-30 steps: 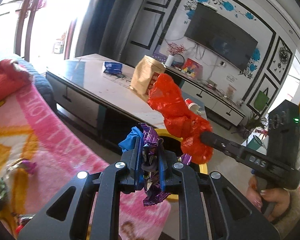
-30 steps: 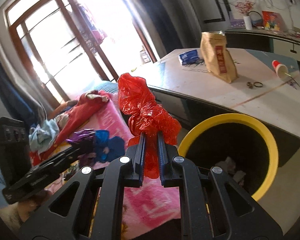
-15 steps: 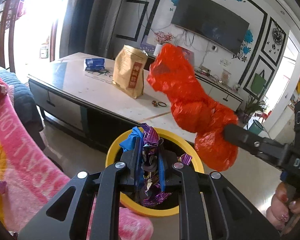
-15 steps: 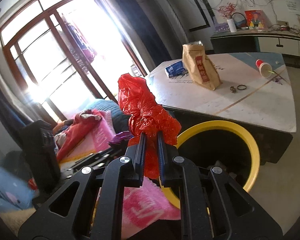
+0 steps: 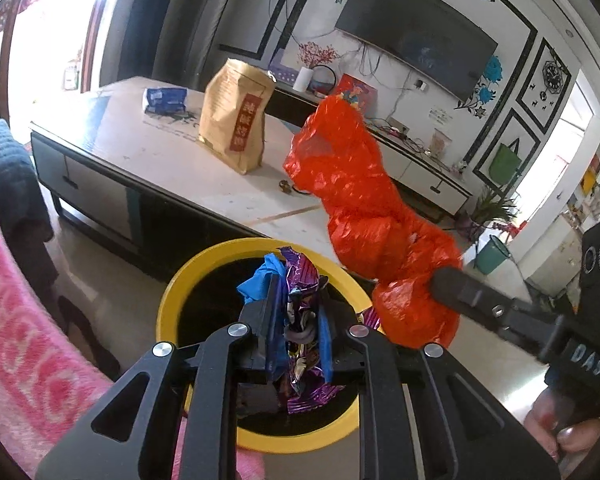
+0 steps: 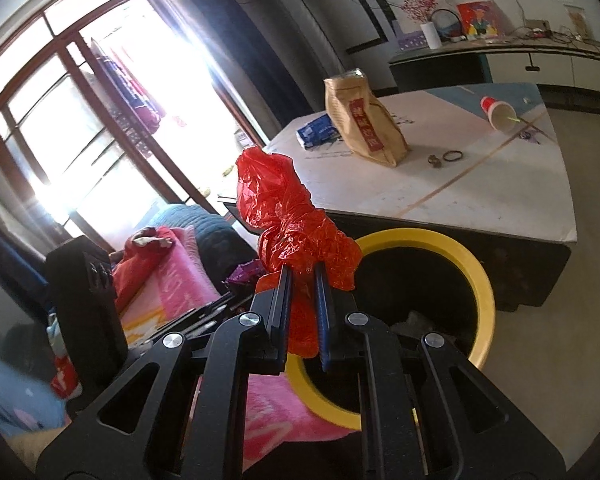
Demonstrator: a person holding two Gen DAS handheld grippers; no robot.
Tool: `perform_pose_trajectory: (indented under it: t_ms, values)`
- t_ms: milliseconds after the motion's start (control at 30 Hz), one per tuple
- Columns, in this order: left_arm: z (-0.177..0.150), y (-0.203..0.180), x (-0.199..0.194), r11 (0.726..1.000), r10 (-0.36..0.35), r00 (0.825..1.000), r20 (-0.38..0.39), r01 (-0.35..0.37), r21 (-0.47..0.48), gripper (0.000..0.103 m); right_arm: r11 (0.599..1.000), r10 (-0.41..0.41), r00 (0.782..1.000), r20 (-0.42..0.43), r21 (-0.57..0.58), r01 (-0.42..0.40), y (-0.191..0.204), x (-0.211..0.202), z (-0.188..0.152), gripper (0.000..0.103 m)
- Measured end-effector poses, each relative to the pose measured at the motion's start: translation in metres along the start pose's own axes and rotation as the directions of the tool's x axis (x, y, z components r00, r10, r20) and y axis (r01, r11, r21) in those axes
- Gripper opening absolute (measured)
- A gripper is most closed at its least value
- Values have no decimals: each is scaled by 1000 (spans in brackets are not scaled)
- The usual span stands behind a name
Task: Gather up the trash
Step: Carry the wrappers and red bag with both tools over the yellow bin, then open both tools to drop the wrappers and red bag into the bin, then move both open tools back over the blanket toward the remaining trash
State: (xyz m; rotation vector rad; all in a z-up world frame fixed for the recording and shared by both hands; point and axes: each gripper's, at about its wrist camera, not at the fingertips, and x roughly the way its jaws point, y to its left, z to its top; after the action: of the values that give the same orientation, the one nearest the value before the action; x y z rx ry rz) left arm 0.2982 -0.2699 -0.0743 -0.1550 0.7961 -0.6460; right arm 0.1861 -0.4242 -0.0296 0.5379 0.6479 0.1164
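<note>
Jaws clamp purple wrappers (image 5: 300, 300), red bag (image 6: 296, 232); yellow-rimmed bin (image 5: 172, 300) beside table (image 5: 140, 148)

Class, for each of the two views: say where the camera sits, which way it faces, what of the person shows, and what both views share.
Left wrist: sits on the left gripper, faces down over the yellow bin toward the table and TV wall; its jaws are shut on wrappers; a hand shows.
Right wrist: sits on the right gripper, faces bin, table and window; its jaws are shut on a red bag; no hand visible.
Shared: bin, red bag, table, paper bag.
</note>
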Motion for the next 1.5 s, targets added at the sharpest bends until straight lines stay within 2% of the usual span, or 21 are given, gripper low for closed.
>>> perform_pose_trajectory:
  t_ms: [200,467,567,667,733,767,900,1267,1500]
  values:
    - [-2,-3,16,1000,-16,1000,-22,16,-9,21,999,-34,999,-26,39,35,-19,14,-1,7]
    - [-3,-4,29,999,-30,999,-30,29,-24,47,996,-57,997,-48,64,60,-32,26,-2,9]
    - [-2,-3,32,999,-36,999,-28,35,-33,52,995,-56,997,-55,77,60,-35,29,-3,10]
    - [-1,-3,30,999,-38,999,-25,37,-37,59,993,-46,997,-58,103,52,-39,30,-4,19]
    - [-1,-3,28,999,-35,999,-18,35,-40,62,992,-39,998,-55,121,45,-41,29,-4,37]
    - [0,-2,27,999,-34,999,-15,33,-43,62,991,-41,998,-51,123,47,-41,28,-3,38]
    - [2,0,20,999,-22,1000,-1,22,-43,67,991,-41,998,-49,124,47,-41,26,-3,41]
    - [5,10,-9,999,14,999,36,-12,-48,87,994,-49,998,-27,97,52,-31,17,1,46]
    - [6,18,-34,998,36,997,66,-32,-59,90,997,-43,999,-10,62,44,-17,9,2,50]
